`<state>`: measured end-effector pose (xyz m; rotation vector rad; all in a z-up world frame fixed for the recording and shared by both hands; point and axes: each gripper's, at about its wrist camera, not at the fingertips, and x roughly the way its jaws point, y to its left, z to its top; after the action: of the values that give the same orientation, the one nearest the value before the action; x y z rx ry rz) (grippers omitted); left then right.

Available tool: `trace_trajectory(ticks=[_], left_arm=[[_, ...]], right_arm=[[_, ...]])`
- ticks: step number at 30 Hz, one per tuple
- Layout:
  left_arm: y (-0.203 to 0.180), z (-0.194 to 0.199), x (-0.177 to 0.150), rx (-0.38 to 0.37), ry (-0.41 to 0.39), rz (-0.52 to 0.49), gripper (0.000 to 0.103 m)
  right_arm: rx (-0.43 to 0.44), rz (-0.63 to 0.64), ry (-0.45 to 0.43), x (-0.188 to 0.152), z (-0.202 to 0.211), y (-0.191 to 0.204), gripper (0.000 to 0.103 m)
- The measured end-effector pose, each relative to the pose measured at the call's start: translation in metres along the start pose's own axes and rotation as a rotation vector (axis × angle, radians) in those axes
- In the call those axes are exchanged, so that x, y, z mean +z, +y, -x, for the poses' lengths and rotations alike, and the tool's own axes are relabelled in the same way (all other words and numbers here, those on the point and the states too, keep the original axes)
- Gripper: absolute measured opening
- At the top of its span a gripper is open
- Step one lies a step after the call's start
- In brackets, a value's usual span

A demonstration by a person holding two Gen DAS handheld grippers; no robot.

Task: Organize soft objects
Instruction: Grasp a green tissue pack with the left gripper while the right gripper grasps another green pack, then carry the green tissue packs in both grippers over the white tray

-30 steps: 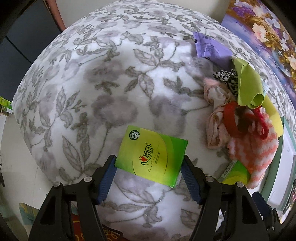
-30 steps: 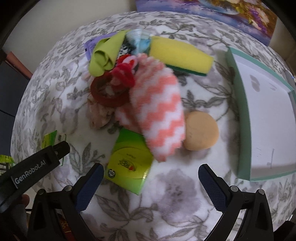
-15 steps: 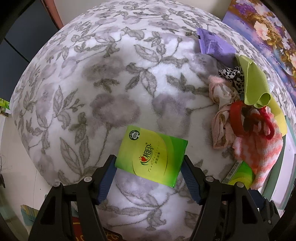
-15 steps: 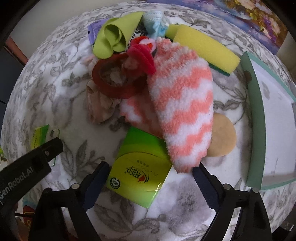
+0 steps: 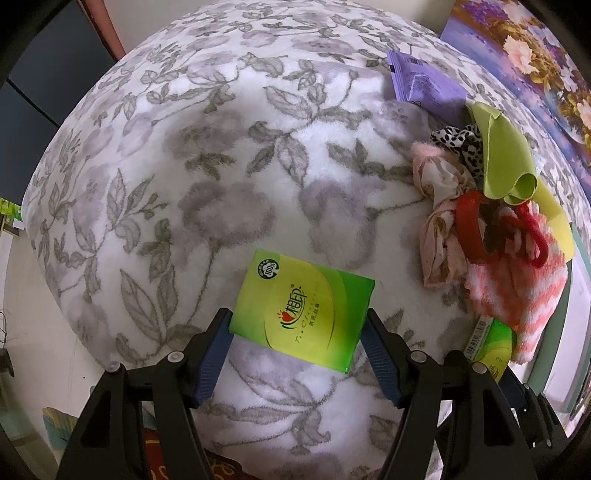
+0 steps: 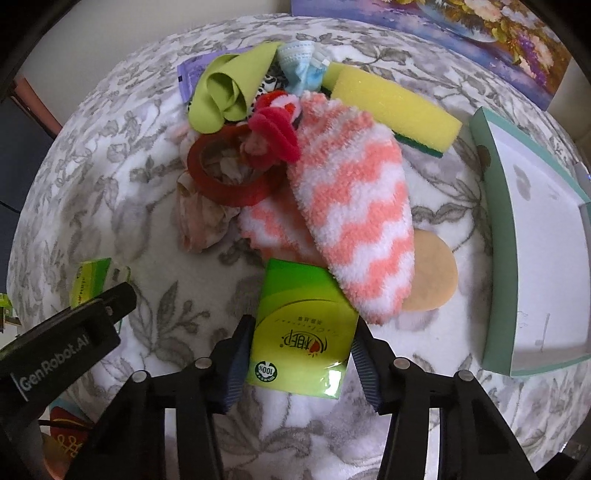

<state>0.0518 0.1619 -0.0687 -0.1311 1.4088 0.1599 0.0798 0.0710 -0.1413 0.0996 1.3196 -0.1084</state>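
Observation:
My left gripper [image 5: 297, 332] points down at the flowered blanket [image 5: 229, 155] and is shut on a green tissue pack [image 5: 299, 310], one pad on each short side. The jaws of my right gripper [image 6: 301, 350] are closing on a second green tissue pack [image 6: 303, 317], and both pads touch its long sides. A pink-and-white striped sock [image 6: 354, 221] lies over that pack's far right corner. Behind it is a heap with a red ring [image 6: 229, 192], a green cloth [image 6: 229, 88], a yellow sponge [image 6: 391, 107] and a beige round pad [image 6: 432, 277].
A teal-rimmed white box [image 6: 495, 229] stands open at the right. A purple packet [image 5: 421, 81] and a pale floral cloth [image 5: 439, 229] lie at the heap's left side. A flower painting [image 6: 480, 29] leans at the back. The blanket drops off at the left.
My right gripper moved in and down over the second tissue pack, and its wide jaws narrowed onto the pack's sides. The left gripper kept its hold and barely shifted.

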Motion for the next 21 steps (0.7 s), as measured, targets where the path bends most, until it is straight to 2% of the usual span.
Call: trace_trajectory(ticks=[9,17,21], left_arm=[[-0.013,0.017,-0.009,0.004,0.002,-0.006,0.071],[-0.026,0.047,-0.015,0.001,-0.041,-0.025,0.071],[-0.034,0.066,-0.015,-0.003,-0.069,-0.036,0.071]], right_arm=[[0.076,0.001,0.010,-0.006,0.007,-0.016,0.052],[0.157,0.008,-0.003,-0.017,0.043,-0.036,0.052],[0.188,0.005,-0.041,-0.023,0.064,-0.043,0.052]])
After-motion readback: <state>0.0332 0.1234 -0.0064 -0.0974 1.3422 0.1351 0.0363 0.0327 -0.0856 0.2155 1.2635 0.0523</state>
